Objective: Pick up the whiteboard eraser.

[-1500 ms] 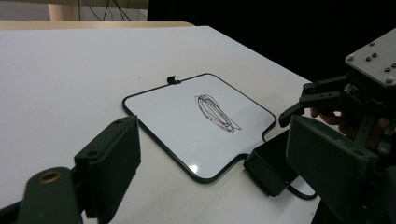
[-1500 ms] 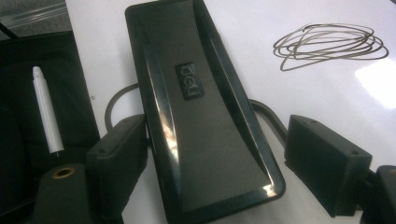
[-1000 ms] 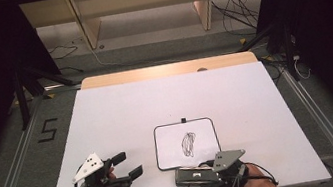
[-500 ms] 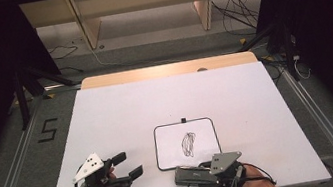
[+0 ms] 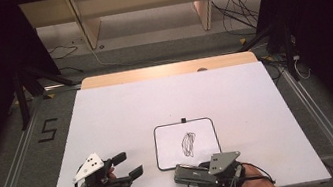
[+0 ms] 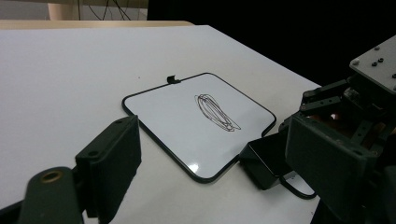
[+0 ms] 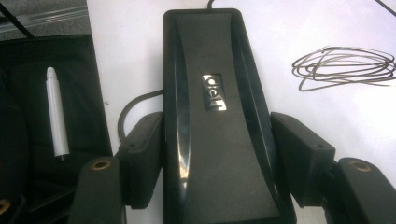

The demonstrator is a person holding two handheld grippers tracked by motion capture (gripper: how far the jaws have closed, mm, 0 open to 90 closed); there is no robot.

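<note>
The right gripper (image 7: 217, 161) is seen clamped on a black eraser block (image 7: 217, 112), its jaws pressed against both long sides. The left gripper (image 5: 124, 166) is held with jaws spread, nothing between them. A small whiteboard (image 5: 186, 143) bearing a scribble (image 5: 189, 143) lies just beyond the block, right of the left gripper.
</note>
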